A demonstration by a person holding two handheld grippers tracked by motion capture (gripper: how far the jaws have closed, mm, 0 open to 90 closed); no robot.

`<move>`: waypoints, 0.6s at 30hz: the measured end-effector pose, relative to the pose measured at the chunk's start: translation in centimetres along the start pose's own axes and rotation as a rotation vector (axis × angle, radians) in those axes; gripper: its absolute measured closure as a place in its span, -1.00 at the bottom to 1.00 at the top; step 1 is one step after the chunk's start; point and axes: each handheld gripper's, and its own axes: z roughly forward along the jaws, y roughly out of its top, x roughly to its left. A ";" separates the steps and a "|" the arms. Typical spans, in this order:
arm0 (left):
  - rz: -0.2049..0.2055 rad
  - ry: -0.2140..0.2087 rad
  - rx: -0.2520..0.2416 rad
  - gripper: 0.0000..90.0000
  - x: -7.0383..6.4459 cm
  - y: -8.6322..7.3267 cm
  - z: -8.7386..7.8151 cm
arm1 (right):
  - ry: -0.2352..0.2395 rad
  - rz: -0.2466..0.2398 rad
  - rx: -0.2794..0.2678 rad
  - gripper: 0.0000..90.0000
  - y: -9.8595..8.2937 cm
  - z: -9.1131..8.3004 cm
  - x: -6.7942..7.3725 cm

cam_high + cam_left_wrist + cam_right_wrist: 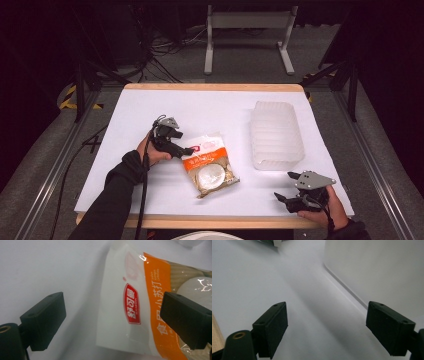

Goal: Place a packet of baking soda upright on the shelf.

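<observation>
From the high view I see my left hand-held gripper (186, 150) at the upper left corner of the snack packet (211, 164), which lies flat near the middle of the white table (200, 107), tilted so its white and orange end points toward the far left. In the left gripper view the jaws stand wide apart, released, with the packet's white end (117, 315) lying between them: one jaw sits over bare table and the other over the orange band and the clear window (a round pale biscuit shows through it). I cannot tell whether either jaw touches the packet. My right hand-held gripper (292, 199) rests near the front right corner of the table, well apart from the packet, and its own view shows its jaws spread open over bare white table (294, 285) with nothing between them. To its far side, just beyond it, stands a translucent ribbed plastic container (276, 134), whose pale wall (374, 267) fills the upper right of the right gripper view.
</observation>
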 end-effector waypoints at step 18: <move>0.143 -0.080 0.217 0.38 -2.3 1.6 1.7 | 0.032 -0.025 0.025 -0.59 0.3 0.6 0.4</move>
